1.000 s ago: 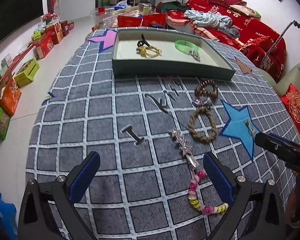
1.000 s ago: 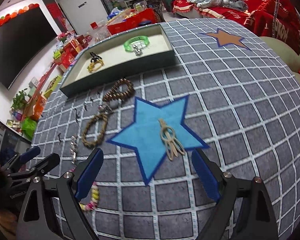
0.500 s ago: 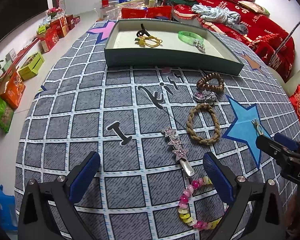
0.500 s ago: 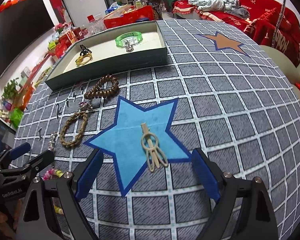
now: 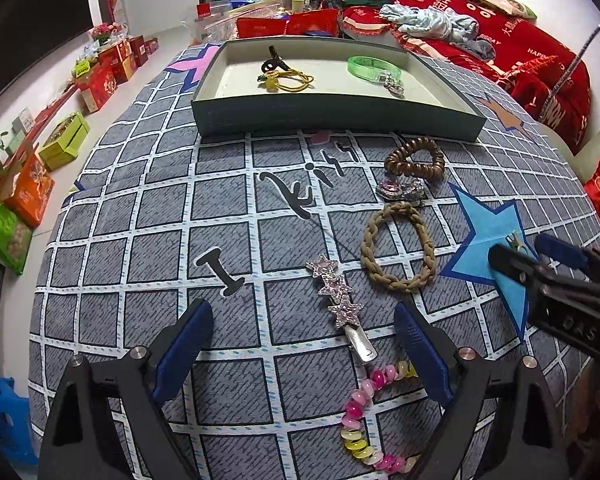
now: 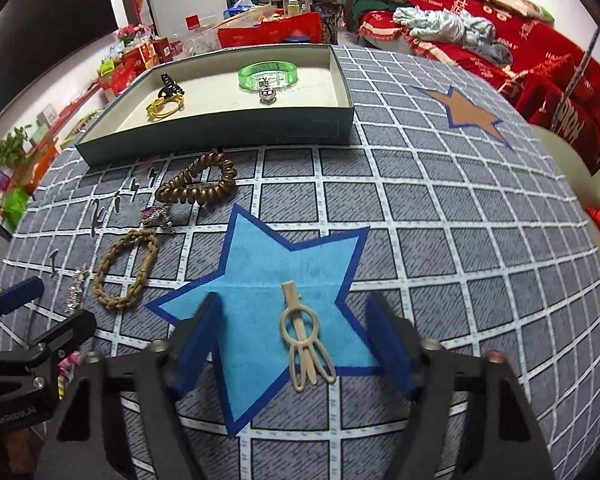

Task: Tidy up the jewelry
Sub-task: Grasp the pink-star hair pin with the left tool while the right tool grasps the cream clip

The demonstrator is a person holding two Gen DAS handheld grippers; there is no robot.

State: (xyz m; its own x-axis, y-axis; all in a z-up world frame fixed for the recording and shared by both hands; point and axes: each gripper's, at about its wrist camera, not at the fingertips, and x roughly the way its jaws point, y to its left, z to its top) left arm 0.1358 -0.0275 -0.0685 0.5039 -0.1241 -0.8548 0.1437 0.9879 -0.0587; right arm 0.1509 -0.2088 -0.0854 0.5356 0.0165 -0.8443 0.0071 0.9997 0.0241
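My right gripper (image 6: 295, 306) hangs low over the blue star patch (image 6: 260, 264). A beige hair clip (image 6: 304, 340) lies between its blue pads (image 6: 196, 340); the jaws are closing and the pads stand apart from the clip. My left gripper (image 5: 300, 316) is open over the cloth, with a pink star hair clip (image 5: 338, 300) lying between its fingers, nearer the right one. A pink and yellow bead bracelet (image 5: 364, 420) lies just below it. The grey tray (image 5: 340, 120) at the back holds a green bangle (image 5: 374, 67) and a yellow hair tie (image 5: 288, 80).
A braided tan bracelet (image 5: 398, 254), a pink gem brooch (image 5: 400, 191) and a brown spiral hair tie (image 5: 414, 160) lie between the tray and the grippers. The checked cloth covers a round table. Red bedding and boxes stand beyond its edges.
Both grippers have come forward and lower over the cloth. The right jaws have narrowed around the beige clip. The star clip now lies between the left fingers.
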